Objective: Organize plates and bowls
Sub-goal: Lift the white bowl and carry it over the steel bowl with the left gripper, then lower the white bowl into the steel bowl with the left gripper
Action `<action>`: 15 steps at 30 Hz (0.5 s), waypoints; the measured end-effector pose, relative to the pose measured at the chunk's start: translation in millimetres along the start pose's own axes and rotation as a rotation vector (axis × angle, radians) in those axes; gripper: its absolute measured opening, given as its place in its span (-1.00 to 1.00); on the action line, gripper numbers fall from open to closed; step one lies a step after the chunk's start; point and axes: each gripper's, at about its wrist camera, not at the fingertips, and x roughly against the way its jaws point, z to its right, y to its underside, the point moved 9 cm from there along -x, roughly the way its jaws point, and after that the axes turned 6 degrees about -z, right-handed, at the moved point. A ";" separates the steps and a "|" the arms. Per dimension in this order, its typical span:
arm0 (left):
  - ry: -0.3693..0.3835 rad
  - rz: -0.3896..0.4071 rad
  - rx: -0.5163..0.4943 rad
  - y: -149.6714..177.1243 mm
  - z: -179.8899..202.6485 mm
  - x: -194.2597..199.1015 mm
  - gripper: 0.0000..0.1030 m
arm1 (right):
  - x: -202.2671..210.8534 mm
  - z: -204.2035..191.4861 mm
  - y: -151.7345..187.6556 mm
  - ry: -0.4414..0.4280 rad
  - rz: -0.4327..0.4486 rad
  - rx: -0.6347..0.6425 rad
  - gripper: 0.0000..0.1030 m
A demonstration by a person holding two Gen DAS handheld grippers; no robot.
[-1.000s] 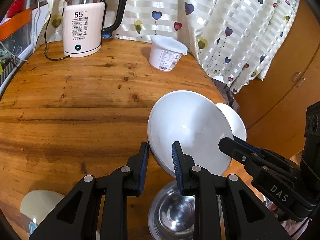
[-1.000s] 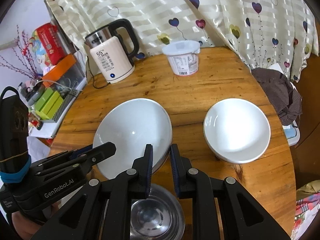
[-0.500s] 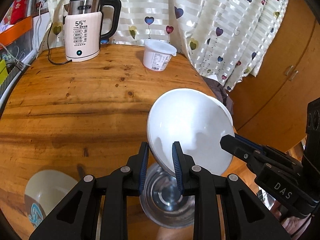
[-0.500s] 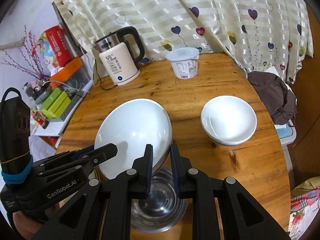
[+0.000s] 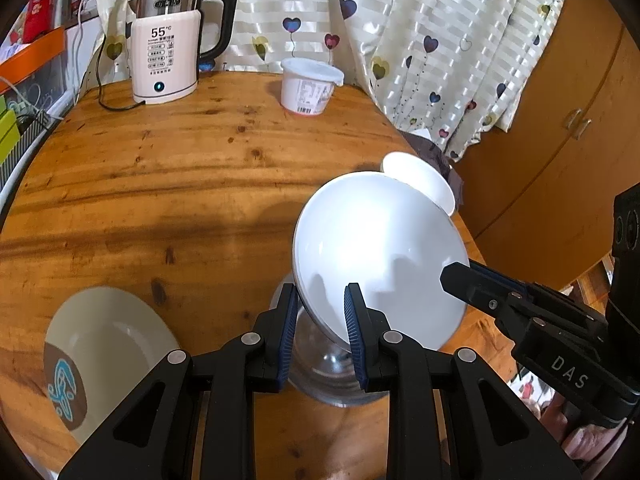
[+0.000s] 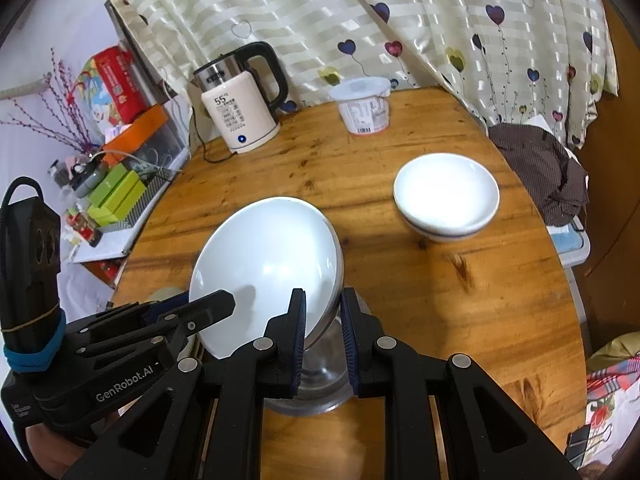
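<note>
Both grippers — left (image 5: 320, 322), right (image 6: 323, 334) — pinch one tilted plate (image 5: 380, 256) by its rim; uneven pull could drop it onto the steel bowl (image 5: 340, 376) at 6 o'clock.

Left gripper (image 5: 320, 322) pitched down, jaws clamped on near-left rim of white plate (image 5: 380, 256), right gripper (image 6: 323, 334) pitched down, jaws pinched on plate's near-right rim, plate tilted between them

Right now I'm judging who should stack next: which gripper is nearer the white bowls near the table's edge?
Right. The right gripper grips the large plate's side facing the white bowls; the left gripper holds its far side.
</note>
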 end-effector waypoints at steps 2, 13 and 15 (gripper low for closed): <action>-0.003 -0.010 -0.001 5.5 0.3 -1.6 -0.51 | -0.7 0.3 5.1 -0.001 -0.008 -0.002 -0.67; -0.010 -0.083 0.007 27.0 -1.1 -19.3 -0.51 | -16.6 9.5 25.3 -0.008 -0.068 -0.038 -0.67; -0.011 -0.096 0.009 28.9 -1.7 -22.2 -0.51 | -20.2 11.8 27.7 -0.008 -0.080 -0.043 -0.67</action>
